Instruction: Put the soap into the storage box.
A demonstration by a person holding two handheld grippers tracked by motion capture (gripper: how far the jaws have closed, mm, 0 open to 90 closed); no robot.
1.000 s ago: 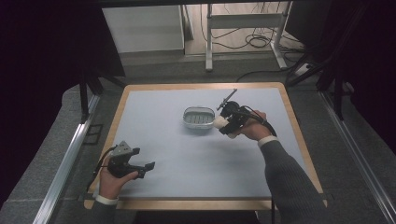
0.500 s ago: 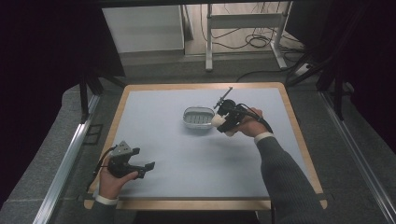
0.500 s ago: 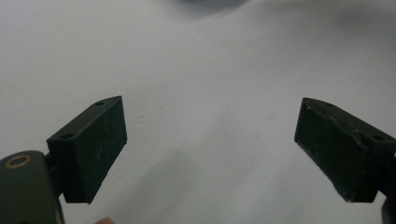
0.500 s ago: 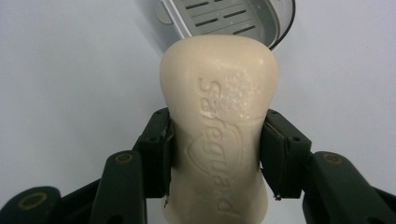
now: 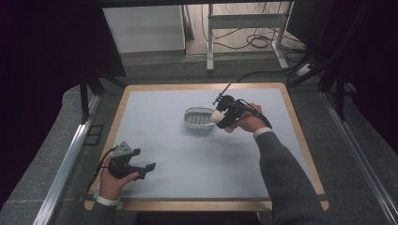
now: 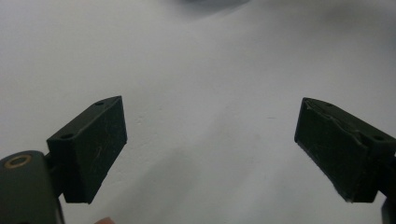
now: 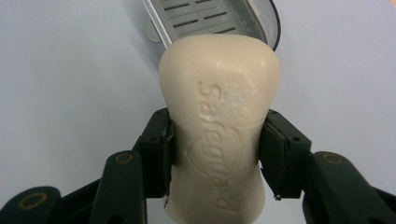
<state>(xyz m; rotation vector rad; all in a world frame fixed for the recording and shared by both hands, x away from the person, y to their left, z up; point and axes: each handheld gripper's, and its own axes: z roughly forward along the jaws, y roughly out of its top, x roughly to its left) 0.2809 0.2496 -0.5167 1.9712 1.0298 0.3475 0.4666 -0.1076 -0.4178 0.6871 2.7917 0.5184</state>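
Just short of the dish, the right gripper clamps a soap bar by its waist, above the table. Slick and held narrowly, the soap could squirt free or strike the rim. The left gripper rests wide open, holding nothing.

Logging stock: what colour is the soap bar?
Cream-white soap bar, embossed lettering; clearest in the right gripper view.

Black two-jaw grippers with brass screws and trailing cables; grey knit sleeve, white cuffs
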